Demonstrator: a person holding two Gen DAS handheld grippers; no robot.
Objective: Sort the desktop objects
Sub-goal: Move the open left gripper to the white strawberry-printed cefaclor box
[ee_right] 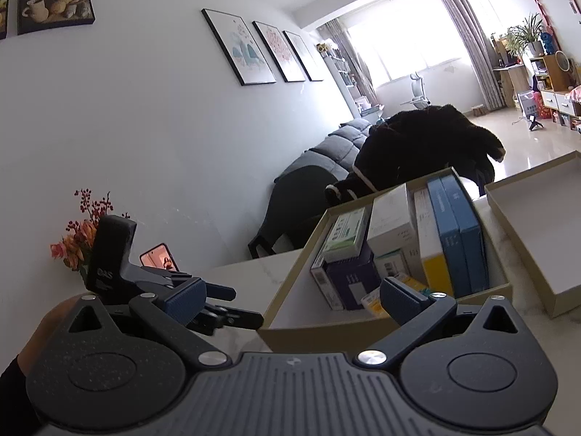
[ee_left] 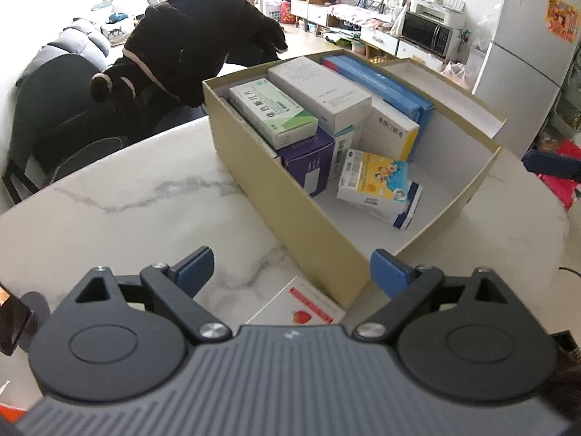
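Left gripper (ee_left: 290,272) low over marble tabletop (ee_left: 127,200), jaws spread wide, nothing between blue pads (ee_left: 194,267). Directly beneath and ahead: flat white box with red band and strawberry print (ee_left: 303,307), lying on the marble, touching near corner of tan cardboard box (ee_left: 301,225). Right gripper (ee_right: 294,296) likewise wide apart and empty, hovering at near wall of the same cardboard box (ee_right: 290,290); left gripper body (ee_right: 145,279) visible just beside it on the left side of the right wrist view. Inside the box, near end mostly bare white floor, with one small box with yellow and blue cartoon print (ee_left: 377,185) lying tilted there. Packed toward the far end: purple box (ee_left: 308,161) with green-and-white medicine box (ee_left: 272,116) on top, larger white box (ee_left: 323,92) stacked alongside, white-and-yellow box (ee_left: 394,132) upright, two long blue boxes (ee_left: 392,89) on edge against the far-right wall. Box lid (ee_right: 544,232) open side up just beside the box on the right. Past the table: phone with lit screen (ee_right: 159,256) and red-orange flowers (ee_right: 78,236) by the wall, black plush toy (ee_left: 189,47) draped over dark chair (ee_left: 61,109), grey sofa (ee_right: 337,145) further back
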